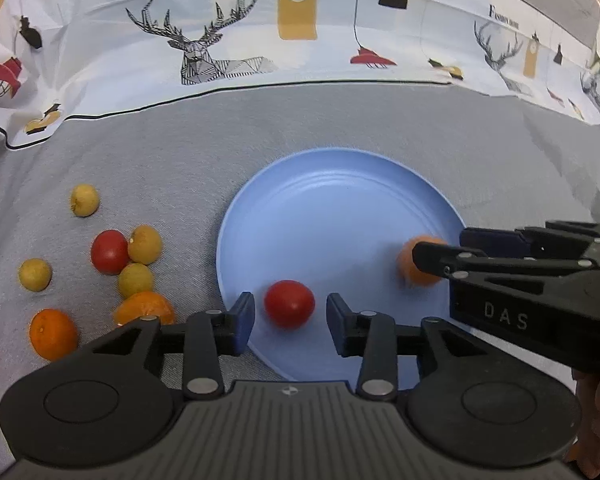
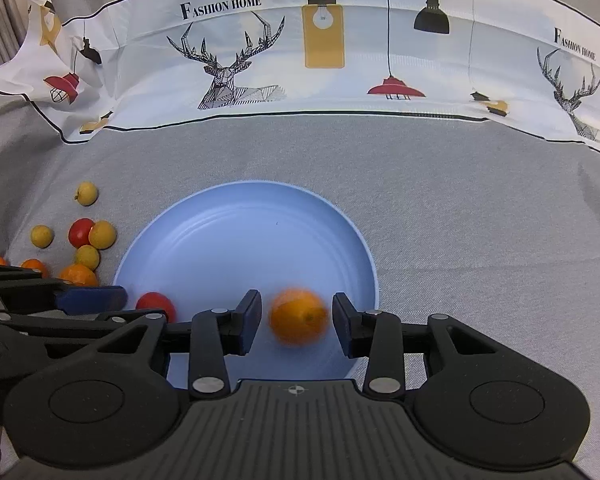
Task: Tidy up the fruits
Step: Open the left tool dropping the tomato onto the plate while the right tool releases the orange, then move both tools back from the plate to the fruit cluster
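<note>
Both my claws sit over the blue plate (image 1: 340, 184): left claw (image 1: 291, 320) open around a cherry tomato (image 1: 289, 303), right claw (image 2: 296, 320) open around a blurry orange (image 2: 298, 316); loose fruit pile (image 1: 136, 268) left of the plate, open room behind it.

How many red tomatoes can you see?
2. One red tomato sits on the blue plate between the left gripper fingers; the other red tomato lies on the cloth among yellow fruits. More may be hidden.
</note>
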Tool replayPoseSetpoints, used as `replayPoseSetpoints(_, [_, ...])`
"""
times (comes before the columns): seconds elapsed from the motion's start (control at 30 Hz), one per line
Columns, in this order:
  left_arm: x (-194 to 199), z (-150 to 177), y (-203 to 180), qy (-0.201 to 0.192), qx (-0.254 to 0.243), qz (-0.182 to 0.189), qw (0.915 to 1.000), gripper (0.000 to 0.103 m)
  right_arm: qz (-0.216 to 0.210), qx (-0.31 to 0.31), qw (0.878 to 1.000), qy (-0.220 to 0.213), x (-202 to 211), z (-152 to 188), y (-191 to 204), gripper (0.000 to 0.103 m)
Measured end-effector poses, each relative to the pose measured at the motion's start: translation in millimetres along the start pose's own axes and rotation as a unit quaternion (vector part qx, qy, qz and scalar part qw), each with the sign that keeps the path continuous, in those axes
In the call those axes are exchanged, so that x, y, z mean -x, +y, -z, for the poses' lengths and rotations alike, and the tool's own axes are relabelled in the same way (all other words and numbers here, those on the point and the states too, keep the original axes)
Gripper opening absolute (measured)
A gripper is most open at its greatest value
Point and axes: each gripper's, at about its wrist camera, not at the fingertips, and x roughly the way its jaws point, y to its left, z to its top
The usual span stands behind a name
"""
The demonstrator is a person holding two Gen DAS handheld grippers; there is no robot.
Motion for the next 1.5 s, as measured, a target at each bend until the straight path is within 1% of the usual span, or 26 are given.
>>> replayPoseSetpoints(0.07, [0.7, -0.1, 0.2, -0.001, 0.001, -0.001, 1.0000, 0.044, 0.002, 0.000, 1.000, -0.002, 0.6, -0.3, -0.1, 0.051])
replayPoseSetpoints(0.2, [0.5, -0.4, 0.8, -0.002, 0.000, -0.001, 1.0000, 0.044, 0.004, 0.000, 1.000, -0.004, 1.3, -1.2, -0.5, 0.053])
replayPoseSetpoints(1.23, [2.4, 0.1, 1.3, -0.009, 0.000, -0.001, 1.0000, 0.044, 0.031, 0.000, 0.999, -0.023, 5.9, -1.9, 1.0, 0.053])
replayPoseSetpoints(1.37, [2.8, -0.3, 0.8, -0.010, 0.001, -0.001, 1.0000, 0.044, 0.033, -0.002, 0.999, -0.029, 7.9, -2.5, -0.9, 0.048])
replayPoseSetpoints(1.4, [2.9, -0.3, 0.8, -0.010, 0.001, -0.001, 0.9999, 0.044, 0.033, -0.003, 0.999, -0.030, 8.3, -3.1, -1.2, 0.044])
replayPoseSetpoints(1.43, [2.9, -0.3, 0.6, -0.010, 0.001, -0.001, 0.9999, 0.044, 0.033, -0.004, 0.999, -0.032, 9.0, -2.8, -1.4, 0.042])
replayPoseSetpoints(1.5, [3.9, -1.3, 0.2, -0.011, 0.001, 0.000, 0.9999, 0.044, 0.035, -0.006, 0.999, -0.037, 10.0, -3.7, -2.0, 0.034])
